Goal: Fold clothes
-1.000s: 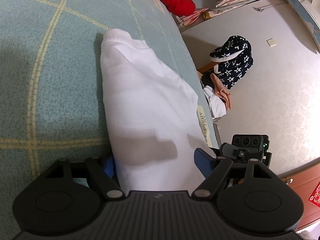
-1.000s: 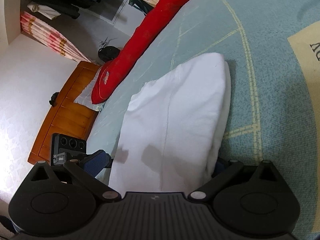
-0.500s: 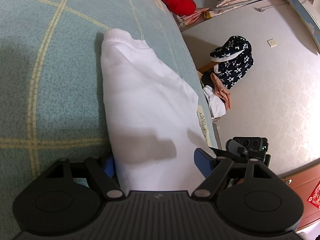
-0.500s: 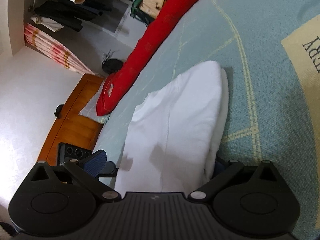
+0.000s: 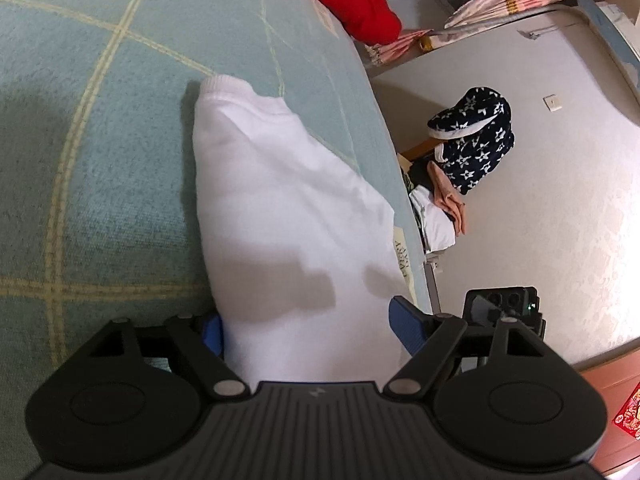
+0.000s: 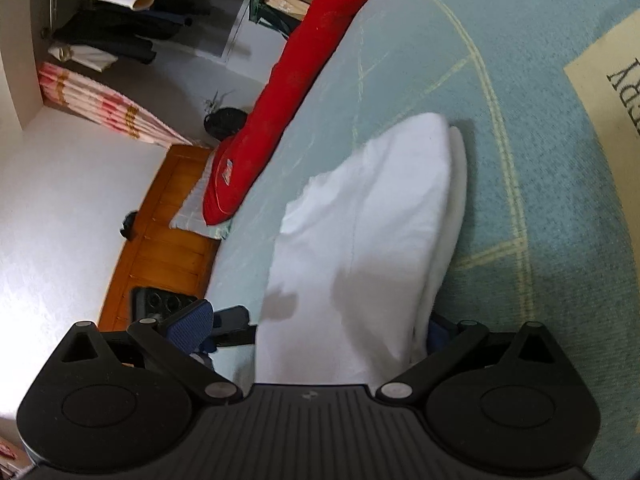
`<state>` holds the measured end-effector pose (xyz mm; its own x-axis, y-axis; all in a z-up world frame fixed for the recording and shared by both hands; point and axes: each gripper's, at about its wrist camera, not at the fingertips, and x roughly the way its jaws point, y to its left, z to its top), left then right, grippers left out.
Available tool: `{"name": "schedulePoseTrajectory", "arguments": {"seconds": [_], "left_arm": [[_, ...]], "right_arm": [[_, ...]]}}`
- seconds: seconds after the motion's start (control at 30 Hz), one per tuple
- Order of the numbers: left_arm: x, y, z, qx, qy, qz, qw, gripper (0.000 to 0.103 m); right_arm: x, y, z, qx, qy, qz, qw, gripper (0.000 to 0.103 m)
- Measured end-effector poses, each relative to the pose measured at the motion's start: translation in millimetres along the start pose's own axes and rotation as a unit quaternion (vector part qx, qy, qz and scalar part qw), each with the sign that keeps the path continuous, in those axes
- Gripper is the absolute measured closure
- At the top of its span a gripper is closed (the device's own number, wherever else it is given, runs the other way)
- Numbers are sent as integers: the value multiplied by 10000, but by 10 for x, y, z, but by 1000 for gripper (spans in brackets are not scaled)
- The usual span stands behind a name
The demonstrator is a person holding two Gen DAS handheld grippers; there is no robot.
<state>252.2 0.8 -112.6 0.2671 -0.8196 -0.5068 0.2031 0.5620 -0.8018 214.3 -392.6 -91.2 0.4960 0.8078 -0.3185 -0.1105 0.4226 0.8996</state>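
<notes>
Barely anything changes over the last second: the folded white cotton garment (image 5: 280, 216) lies where it did on the teal checked bed (image 5: 80, 160), so the fold looks settled. Both left tongs (image 5: 308, 330) and right tongs (image 6: 316, 324) straddle it, spread wide, not pinching. One garment, two tongs, one red bolster (image 6: 288, 88).

Left gripper (image 5: 310, 330): jaws spread wide, blue pads either side of white folded garment (image 5: 280, 216), cloth between them, outer pad clear of it; tilted downward. Right gripper (image 6: 316, 326): jaws also wide, same cloth between; left pad stands off from it, right pad mostly hidden behind its edge. Grippers side by side, close.
</notes>
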Motion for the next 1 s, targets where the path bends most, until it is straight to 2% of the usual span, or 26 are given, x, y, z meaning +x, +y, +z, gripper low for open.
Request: {"name": "schedulePoseTrajectory", "arguments": {"seconds": [0.07,0.17,0.23,0.33,0.43,0.7,1.0], "left_arm": [[-49,-42,-7,122,-84,-88,9999,25],[3,-23,56,157,-21,257,9995,25],[19,-10,60,106,-53,205,9997,25],[37,6,61,30,-110,89,9999,25],[-62,-85,60,168,-136,-41,9998,25],[-472,-147,8,235,-427,-16,9988,25],[-1061,8,-119,250,-836,50,9962,25]], "right_arm": [[-29,50,-18,-50,-54,35,10000,0],[26,137,-28,-325,34,-248,9992,0],[102,85,-15,-285,124,-439,9986,0],[130,17,-21,-82,-24,-375,9993,0],[104,184,-57,-223,-92,-307,9992,0],[196,603,-81,-627,119,-337,9974,0],[605,1054,-189,-1044,394,-405,9929,0]]}}
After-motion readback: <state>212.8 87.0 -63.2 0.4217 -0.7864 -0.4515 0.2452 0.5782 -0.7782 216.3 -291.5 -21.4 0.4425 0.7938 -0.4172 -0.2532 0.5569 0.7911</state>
